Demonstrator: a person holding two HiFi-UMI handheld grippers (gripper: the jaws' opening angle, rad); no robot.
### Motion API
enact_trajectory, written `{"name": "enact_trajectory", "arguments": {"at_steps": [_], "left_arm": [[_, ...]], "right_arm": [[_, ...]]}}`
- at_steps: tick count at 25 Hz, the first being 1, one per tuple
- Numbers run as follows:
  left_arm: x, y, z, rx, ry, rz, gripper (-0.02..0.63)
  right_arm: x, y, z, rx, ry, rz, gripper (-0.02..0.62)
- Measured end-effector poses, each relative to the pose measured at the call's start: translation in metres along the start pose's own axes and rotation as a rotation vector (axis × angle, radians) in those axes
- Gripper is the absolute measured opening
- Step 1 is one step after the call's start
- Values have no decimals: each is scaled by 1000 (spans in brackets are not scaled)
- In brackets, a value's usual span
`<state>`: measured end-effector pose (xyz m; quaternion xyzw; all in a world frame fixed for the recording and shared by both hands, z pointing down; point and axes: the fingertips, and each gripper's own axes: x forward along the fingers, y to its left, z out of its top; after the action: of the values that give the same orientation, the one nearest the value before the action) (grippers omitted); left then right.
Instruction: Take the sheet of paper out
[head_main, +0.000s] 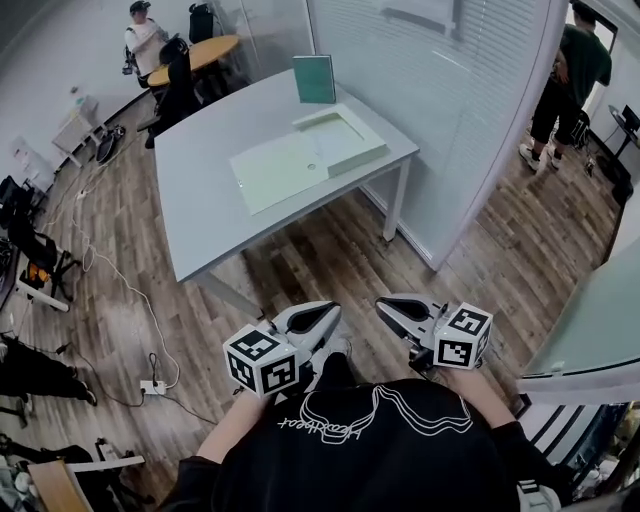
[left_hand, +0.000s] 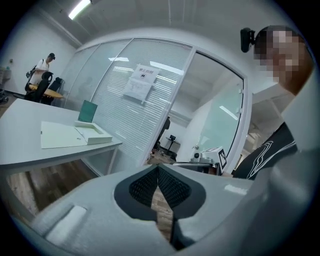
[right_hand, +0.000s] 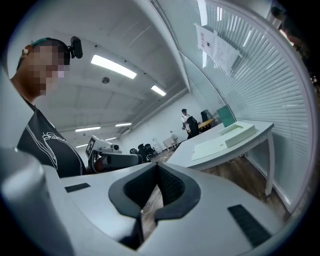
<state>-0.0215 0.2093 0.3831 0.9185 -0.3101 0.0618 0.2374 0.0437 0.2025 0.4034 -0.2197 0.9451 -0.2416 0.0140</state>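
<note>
A pale green file box (head_main: 305, 155) lies open on the grey table (head_main: 200, 190), its flat lid to the left and its shallow tray to the right. No loose sheet of paper can be made out in it. The box also shows in the left gripper view (left_hand: 75, 135) and the right gripper view (right_hand: 225, 139). My left gripper (head_main: 328, 314) and right gripper (head_main: 388, 306) hang close to my chest, well short of the table, over the wood floor. Both are shut with nothing between the jaws (left_hand: 158, 167) (right_hand: 157, 167).
A dark green board (head_main: 314, 78) stands upright at the table's far edge. A glass partition with blinds (head_main: 450, 100) runs along the table's right side. One person sits by a round table (head_main: 140, 40); another stands at the right (head_main: 570, 80). Cables and a power strip (head_main: 150, 385) lie on the floor.
</note>
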Motion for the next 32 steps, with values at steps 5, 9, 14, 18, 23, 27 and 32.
{"name": "enact_trajectory", "arguments": {"at_steps": [5, 9, 14, 18, 23, 27, 32], "left_arm": [[32, 92, 30, 0, 79, 19, 12], [49, 162, 57, -36, 111, 20, 12], [62, 223, 92, -71, 99, 11, 12], [74, 247, 120, -82, 64, -19, 13], [98, 261, 137, -106, 61, -49, 14], [129, 281, 146, -108, 88, -44, 14], [174, 311, 160, -160, 105, -23, 14]], "right_arm": [[59, -65, 25, 55, 13, -44, 11], [115, -107, 52, 63, 24, -58, 11], [167, -143, 83, 44, 29, -65, 11], [185, -163, 104, 18, 27, -78, 11], [192, -188, 124, 7, -8, -75, 11], [197, -228, 139, 23, -36, -64, 10], [200, -285, 156, 58, -46, -48, 11]]}}
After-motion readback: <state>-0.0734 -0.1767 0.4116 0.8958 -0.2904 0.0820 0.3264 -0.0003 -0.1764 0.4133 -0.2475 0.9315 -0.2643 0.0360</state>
